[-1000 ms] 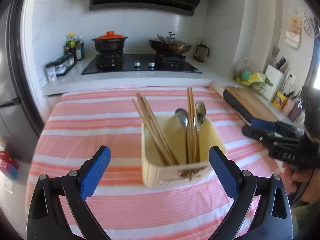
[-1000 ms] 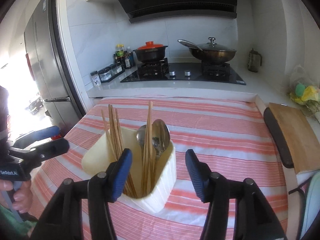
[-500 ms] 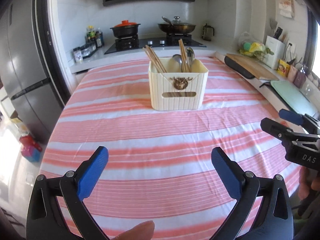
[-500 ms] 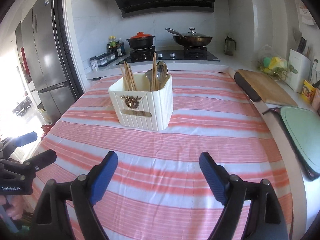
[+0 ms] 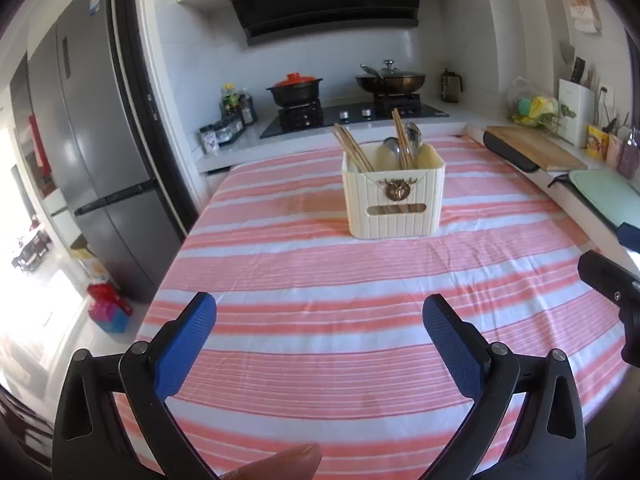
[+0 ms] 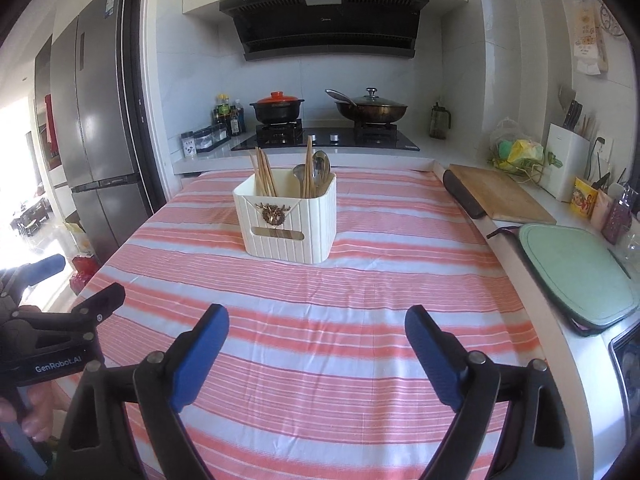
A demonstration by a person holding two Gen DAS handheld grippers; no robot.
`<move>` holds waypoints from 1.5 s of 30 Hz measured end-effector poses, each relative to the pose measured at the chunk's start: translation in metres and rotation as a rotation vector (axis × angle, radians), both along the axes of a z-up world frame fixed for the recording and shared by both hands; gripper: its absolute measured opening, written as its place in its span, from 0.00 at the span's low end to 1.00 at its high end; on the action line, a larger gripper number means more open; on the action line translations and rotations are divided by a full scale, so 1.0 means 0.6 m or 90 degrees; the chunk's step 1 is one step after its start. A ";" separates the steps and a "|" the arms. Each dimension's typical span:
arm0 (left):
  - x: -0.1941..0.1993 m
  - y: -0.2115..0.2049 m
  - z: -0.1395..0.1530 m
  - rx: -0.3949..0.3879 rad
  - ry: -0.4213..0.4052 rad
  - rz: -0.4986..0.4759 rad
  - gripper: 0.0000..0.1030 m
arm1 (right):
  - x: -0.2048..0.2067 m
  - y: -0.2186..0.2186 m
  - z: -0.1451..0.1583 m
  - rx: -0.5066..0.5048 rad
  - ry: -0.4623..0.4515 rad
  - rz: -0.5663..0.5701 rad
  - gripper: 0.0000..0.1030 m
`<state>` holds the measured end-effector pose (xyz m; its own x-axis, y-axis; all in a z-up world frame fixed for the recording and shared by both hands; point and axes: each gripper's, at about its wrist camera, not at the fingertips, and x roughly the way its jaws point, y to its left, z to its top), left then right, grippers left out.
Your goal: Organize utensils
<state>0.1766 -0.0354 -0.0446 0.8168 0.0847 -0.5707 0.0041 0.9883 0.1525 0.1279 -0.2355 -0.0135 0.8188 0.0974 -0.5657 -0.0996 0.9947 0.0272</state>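
A cream ribbed utensil holder (image 5: 394,200) stands upright on the striped tablecloth (image 5: 320,280), far from both grippers; it also shows in the right wrist view (image 6: 286,220). Wooden chopsticks (image 5: 354,150) lean in its left side. More chopsticks and metal spoons (image 5: 408,142) stand in its right side. My left gripper (image 5: 320,320) is open and empty above the near part of the table. My right gripper (image 6: 316,330) is open and empty, also near the front edge. The right gripper's tip shows at the right edge of the left wrist view (image 5: 608,280).
A wooden cutting board (image 6: 496,194) and a green board (image 6: 576,268) lie on the counter to the right. A stove with a red-lidded pot (image 6: 278,108) and a wok (image 6: 370,110) is behind the table. A fridge (image 6: 96,140) stands left.
Both grippers have pulled back from over the holder toward the near edge of the table. The holder now stands far ahead of them. Both stayed open and empty.
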 end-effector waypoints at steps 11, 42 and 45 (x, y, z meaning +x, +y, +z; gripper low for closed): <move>-0.009 0.008 0.012 -0.038 0.020 -0.003 1.00 | -0.018 0.016 0.019 -0.010 -0.019 0.018 0.89; -0.037 0.036 0.070 -0.083 -0.006 -0.011 1.00 | -0.052 0.047 0.084 -0.016 -0.037 0.037 0.89; -0.037 0.036 0.070 -0.083 -0.007 -0.011 1.00 | -0.054 0.050 0.088 -0.015 -0.040 0.040 0.89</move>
